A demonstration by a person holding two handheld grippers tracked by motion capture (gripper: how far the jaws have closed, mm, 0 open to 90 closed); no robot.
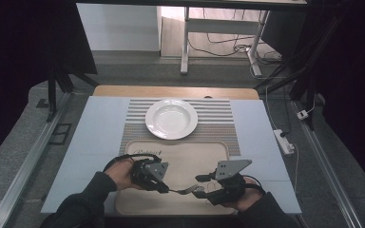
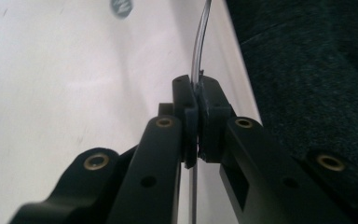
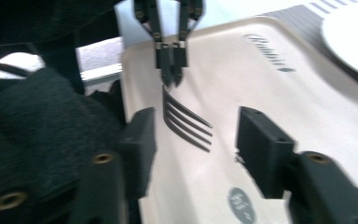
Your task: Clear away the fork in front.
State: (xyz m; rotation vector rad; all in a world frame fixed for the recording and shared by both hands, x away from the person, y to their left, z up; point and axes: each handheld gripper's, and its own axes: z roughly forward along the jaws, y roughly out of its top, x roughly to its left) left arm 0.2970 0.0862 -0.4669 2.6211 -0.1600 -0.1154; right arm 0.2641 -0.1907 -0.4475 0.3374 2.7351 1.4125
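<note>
Metal fork (image 3: 186,122) pinched in left hand-held gripper (image 1: 164,187) above tray (image 1: 204,154).

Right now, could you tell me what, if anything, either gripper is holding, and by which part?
The left gripper holds a fork by its handle, jaws shut; the right gripper is open, holding nothing.

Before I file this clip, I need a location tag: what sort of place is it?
Probably a lab or workshop set up as a dining spot. A white round ceramic plate sits on a striped placemat beside a beige tray, yet loose cables and a white power strip lie on the surrounding floor.
</note>
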